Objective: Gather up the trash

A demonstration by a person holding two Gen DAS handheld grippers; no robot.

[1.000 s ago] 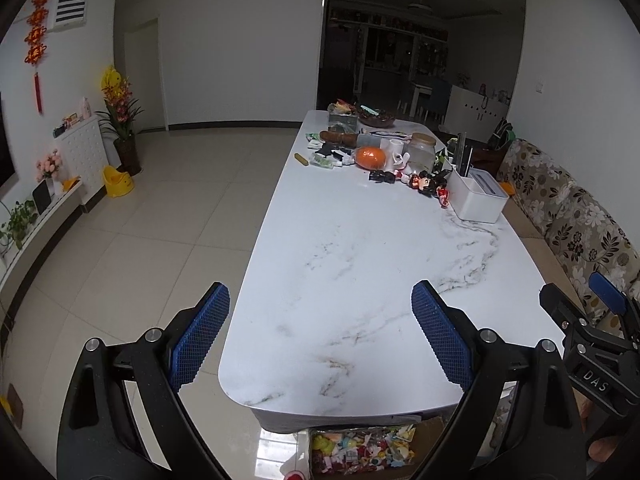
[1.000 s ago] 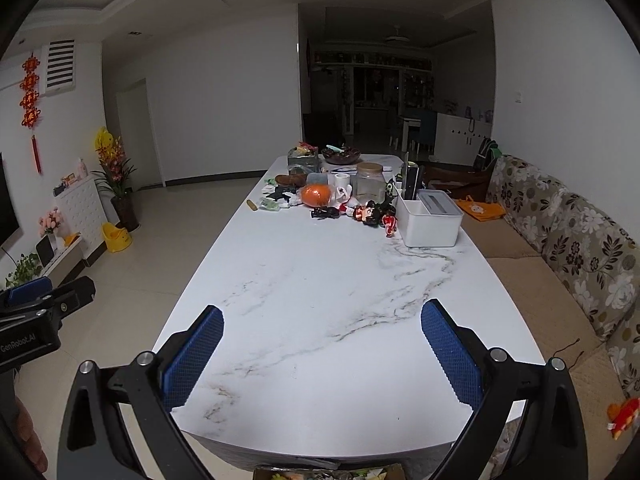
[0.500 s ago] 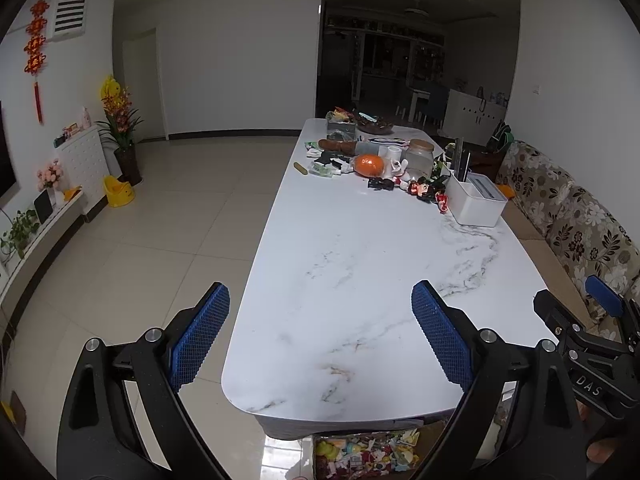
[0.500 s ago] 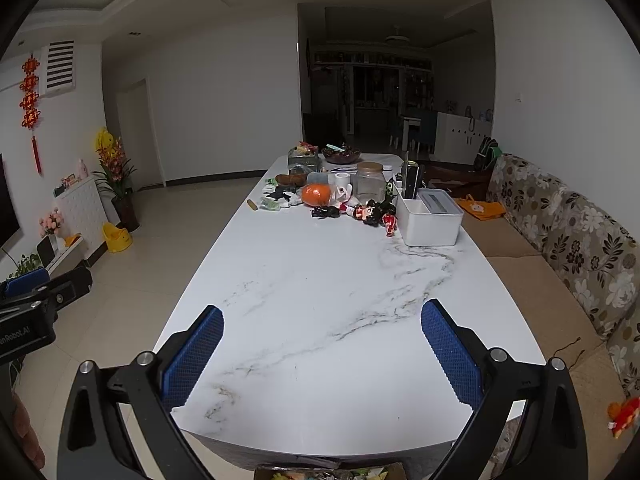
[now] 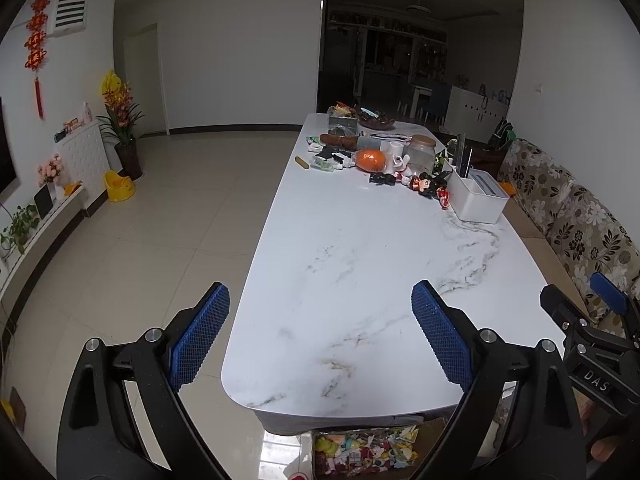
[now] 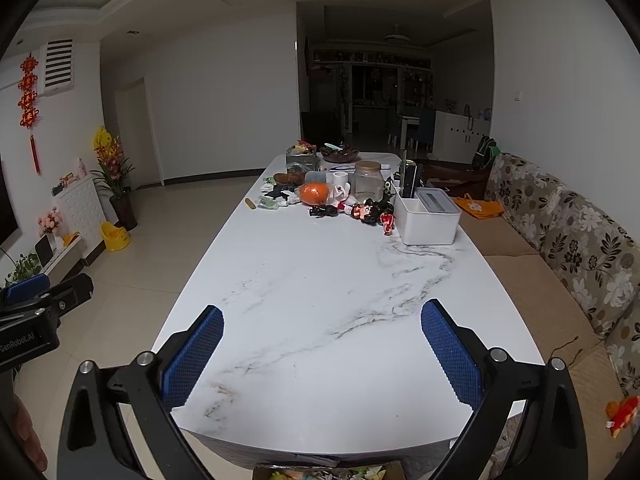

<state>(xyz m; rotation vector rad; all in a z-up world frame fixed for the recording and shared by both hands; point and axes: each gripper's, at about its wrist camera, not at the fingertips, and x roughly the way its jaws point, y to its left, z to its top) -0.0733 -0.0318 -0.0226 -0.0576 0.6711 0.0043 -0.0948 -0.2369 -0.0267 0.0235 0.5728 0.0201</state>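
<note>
Left gripper (image 5: 320, 340): jaws spread wide, blue pads (image 5: 199, 342) holding nothing, touching nothing. It hovers above the near left corner of the marble table (image 5: 360, 272), aimed down the table's length; left finger over floor tile, right finger over the tabletop.

Right gripper (image 6: 320, 354): jaws equally wide, empty, no contact. It hangs over the near end of the table, pointing toward 12 o'clock. It also shows at 4 o'clock in the left wrist view, beside the left gripper and apart from it.

Cardboard box (image 5: 372, 454) of colourful scraps sits on the floor under the table's near edge, at 6 o'clock below both grippers; only its top edge shows in the right wrist view.

Clutter (image 6: 340, 196) lies bunched at the table's far end, at 12 o'clock, well apart from both grippers: an orange round thing (image 6: 315, 194), a glass jar (image 6: 369, 180), small figurines (image 6: 370, 212), a white bin (image 6: 430, 218). Which pieces are trash cannot be told at this range.

Floral sofa (image 6: 568, 232) runs along the table at 3 o'clock.
</note>
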